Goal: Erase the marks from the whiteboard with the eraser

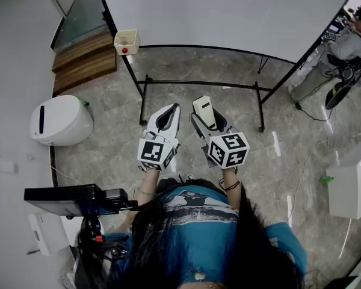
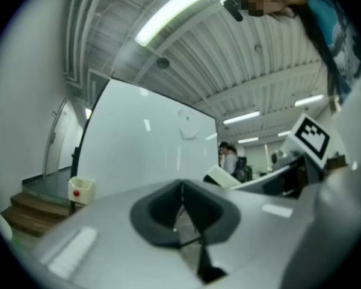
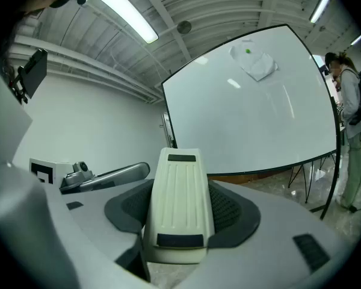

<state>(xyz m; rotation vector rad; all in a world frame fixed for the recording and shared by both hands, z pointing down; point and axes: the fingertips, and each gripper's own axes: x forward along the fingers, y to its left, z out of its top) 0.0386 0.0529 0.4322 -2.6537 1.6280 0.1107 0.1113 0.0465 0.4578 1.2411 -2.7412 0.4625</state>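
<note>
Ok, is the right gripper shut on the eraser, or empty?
Shut on the eraser: the right gripper has its jaws pressed on both its sides, and it sticks out toward the whiteboard.

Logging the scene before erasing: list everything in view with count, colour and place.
whiteboard: one, white on black stand, ahead
eraser: one, cream, clamped between jaws, centre
box: one, cream with red button, whiteboard's lower left corner
steps: one set, brown wood, far left
bin: one, white, floor at left
bystander: one, grey clothes, far right
left gripper: one, grey, jaws together, empty
right gripper: one, grey, jaws shut on the eraser
</note>
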